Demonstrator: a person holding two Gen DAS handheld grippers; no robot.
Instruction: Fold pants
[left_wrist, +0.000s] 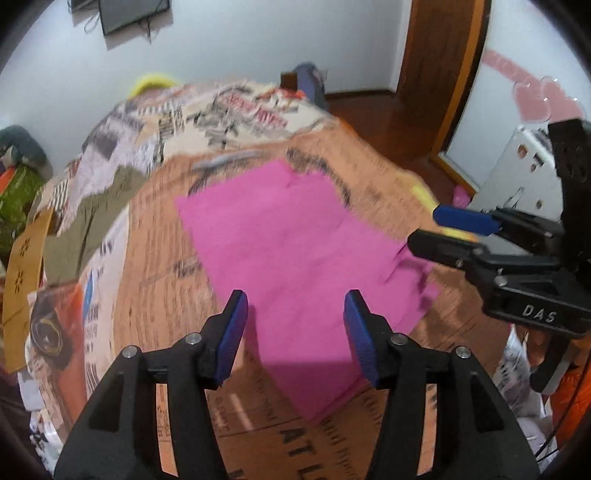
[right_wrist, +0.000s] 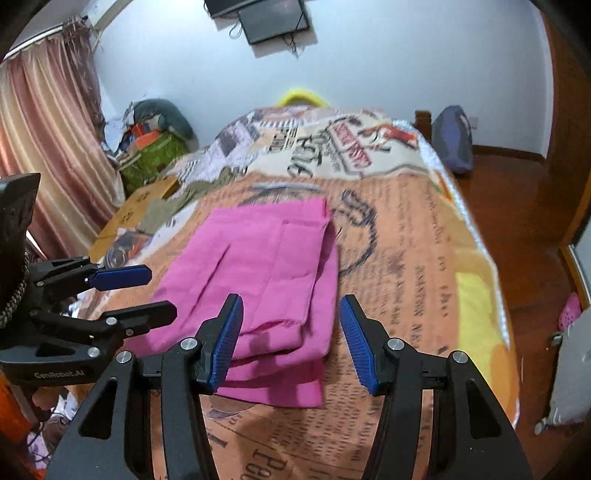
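Both grippers, left gripper (left_wrist: 295, 332) and right gripper (right_wrist: 291, 336), are hovering wide-jawed (holding nothing) over pink pants (right_wrist: 258, 273); next fold is wanting 6 o'clock corners pinched evenly.

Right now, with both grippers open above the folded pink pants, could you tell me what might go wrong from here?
1. The pink pants lie in stacked layers with uneven near edges; a pinch by the right gripper could catch only the top layer and spoil the fold.
2. The left gripper hovers close beside the right one, so the two might collide when closing in.
3. The blanket beneath is soft; a low grasp may pinch it too.
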